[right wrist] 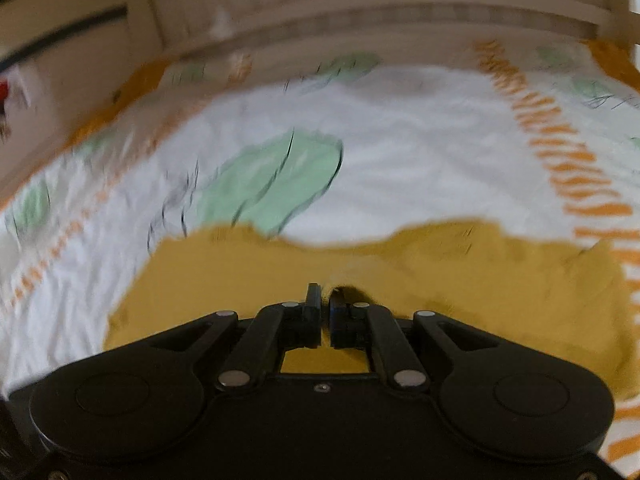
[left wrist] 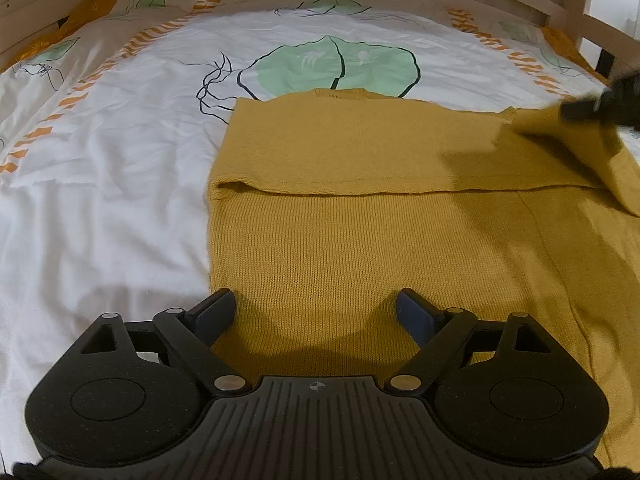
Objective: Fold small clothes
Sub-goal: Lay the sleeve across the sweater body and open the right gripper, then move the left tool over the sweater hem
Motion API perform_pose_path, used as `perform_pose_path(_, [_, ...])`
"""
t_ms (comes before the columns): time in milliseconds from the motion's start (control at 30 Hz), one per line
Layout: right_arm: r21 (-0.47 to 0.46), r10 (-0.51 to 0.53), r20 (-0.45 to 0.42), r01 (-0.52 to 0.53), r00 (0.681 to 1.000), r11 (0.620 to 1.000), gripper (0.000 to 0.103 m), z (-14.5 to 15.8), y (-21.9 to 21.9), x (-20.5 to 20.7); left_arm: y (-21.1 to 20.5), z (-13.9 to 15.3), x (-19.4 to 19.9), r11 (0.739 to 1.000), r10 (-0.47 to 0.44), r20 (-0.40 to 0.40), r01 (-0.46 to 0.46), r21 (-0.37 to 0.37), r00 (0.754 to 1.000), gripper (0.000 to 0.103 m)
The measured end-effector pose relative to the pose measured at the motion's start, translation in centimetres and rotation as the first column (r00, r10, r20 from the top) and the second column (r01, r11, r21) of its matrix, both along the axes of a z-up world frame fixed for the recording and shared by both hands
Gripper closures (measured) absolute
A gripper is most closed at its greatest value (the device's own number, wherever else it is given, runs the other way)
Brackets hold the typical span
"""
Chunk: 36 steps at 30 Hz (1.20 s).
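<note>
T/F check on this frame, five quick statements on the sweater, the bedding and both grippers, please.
1. The mustard-yellow knit sweater lies on a white bedspread with green leaf prints. True.
2. The left gripper is clamped on the sweater's hem. False: its jaws stand wide open above the knit, with nothing between them.
3. The right gripper has its jaws nearly together, with yellow knit at the tips. True; in the left wrist view it holds a raised flap.
4. The sweater is spread flat, with no fold. False: a folded layer lies across its upper part.
5. The bedspread has blue stripes. False: the stripes are orange.
</note>
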State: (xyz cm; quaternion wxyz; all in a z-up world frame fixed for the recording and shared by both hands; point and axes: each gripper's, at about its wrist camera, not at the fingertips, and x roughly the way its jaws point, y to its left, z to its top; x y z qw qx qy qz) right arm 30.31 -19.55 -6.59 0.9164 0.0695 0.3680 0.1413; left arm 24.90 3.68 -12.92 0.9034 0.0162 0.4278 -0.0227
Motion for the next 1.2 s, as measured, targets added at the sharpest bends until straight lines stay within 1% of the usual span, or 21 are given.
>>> perform_pose_path(33, [-0.010, 0.008, -0.013, -0.008, 1.000, 1.000, 0.084, -0.5, 0.6, -0.3, 0.0, 0.0, 0.0, 1.000, 0.000, 0.000, 0.000, -0.001, 1.000, 0.015])
perform_pose_path(100, [-0.022, 0.012, -0.036, -0.012, 0.999, 1.000, 0.084, -1.1, 1.3, -1.3, 0.0, 0.1, 0.0, 1.000, -0.002, -0.001, 0.002, 0.001, 1.000, 0.015])
perform_pose_path(167, [-0.013, 0.000, -0.048, -0.001, 0.999, 1.000, 0.083, -1.4, 1.1, -2.6, -0.1, 0.1, 0.0, 1.000, -0.003, -0.001, 0.003, 0.002, 1.000, 0.015])
perform_pose_path(200, [-0.002, -0.007, -0.051, 0.007, 0.999, 1.000, 0.073, -1.3, 1.3, -3.1, -0.1, 0.1, 0.0, 1.000, -0.004, -0.001, 0.004, 0.002, 1.000, 0.015])
perform_pose_path(233, [0.011, -0.014, -0.054, 0.015, 0.998, 1.000, 0.060, -1.3, 1.0, -3.7, -0.1, 0.1, 0.0, 1.000, -0.004, -0.002, 0.004, 0.003, 1.000, 0.015])
perform_pose_path(300, [0.019, -0.035, -0.049, 0.035, 0.998, 0.999, 0.050, -1.0, 0.3, -4.9, -0.2, 0.1, 0.0, 1.000, -0.006, -0.004, 0.006, 0.005, 1.000, 0.015])
perform_pose_path(400, [0.037, -0.077, -0.042, 0.079, 0.996, 0.996, 0.049, -0.6, -0.9, -6.3, -0.3, 0.1, 0.1, 1.000, -0.010, -0.011, 0.010, 0.009, 1.000, 0.015])
perform_pose_path(567, [0.102, -0.178, -0.020, 0.180, 0.984, 0.979, 0.042, -0.5, -3.4, -7.2, -0.5, 0.2, 0.3, 1.000, -0.008, -0.020, 0.009, 0.022, 1.000, 0.014])
perform_pose_path(633, [0.135, -0.212, -0.015, 0.212, 0.977, 0.968, 0.037, -0.5, -4.5, -7.2, -0.5, 0.2, 0.4, 1.000, -0.009, -0.020, 0.010, 0.024, 1.000, 0.014])
perform_pose_path(700, [0.157, -0.237, -0.012, 0.236, 0.972, 0.959, 0.034, -0.4, -5.5, -6.9, -0.6, 0.2, 0.4, 1.000, -0.008, -0.022, 0.008, 0.029, 1.000, 0.014])
perform_pose_path(767, [0.155, -0.255, 0.010, 0.250, 0.967, 0.956, 0.032, -0.2, -6.2, -6.3, -0.7, 0.2, 0.5, 0.999, -0.004, -0.024, 0.005, 0.032, 1.000, 0.013])
perform_pose_path(800, [0.148, -0.261, 0.029, 0.255, 0.965, 0.956, 0.028, -0.1, -6.5, -6.2, -0.8, 0.2, 0.5, 0.999, -0.002, -0.025, 0.002, 0.032, 1.000, 0.013])
perform_pose_path(833, [0.140, -0.275, 0.050, 0.266, 0.960, 0.954, 0.022, 0.0, -6.8, -6.0, -0.8, 0.2, 0.6, 0.999, 0.001, -0.027, 0.000, 0.033, 1.000, 0.013])
perform_pose_path(933, [0.150, -0.330, 0.090, 0.315, 0.940, 0.937, 0.012, 0.0, -8.1, -6.0, -0.8, 0.8, 0.7, 1.000, 0.011, -0.035, -0.010, 0.024, 0.999, 0.016])
perform_pose_path(1033, [0.152, -0.413, 0.102, 0.396, 0.905, 0.906, 0.002, -0.3, -9.9, -6.4, -0.9, 2.1, 0.7, 1.000, 0.025, -0.034, -0.025, -0.010, 0.999, 0.021])
perform_pose_path(1100, [0.151, -0.455, 0.094, 0.439, 0.885, 0.885, 0.002, -0.4, -11.1, -6.3, -1.8, 3.5, 0.5, 1.000, 0.003, 0.015, -0.003, -0.013, 1.000, 0.021])
perform_pose_path(1200, [0.188, -0.502, 0.070, 0.483, 0.862, 0.855, 0.002, -0.5, -13.2, -5.9, -4.4, 5.7, 0.5, 0.997, -0.069, 0.099, 0.065, 0.041, 0.993, 0.021])
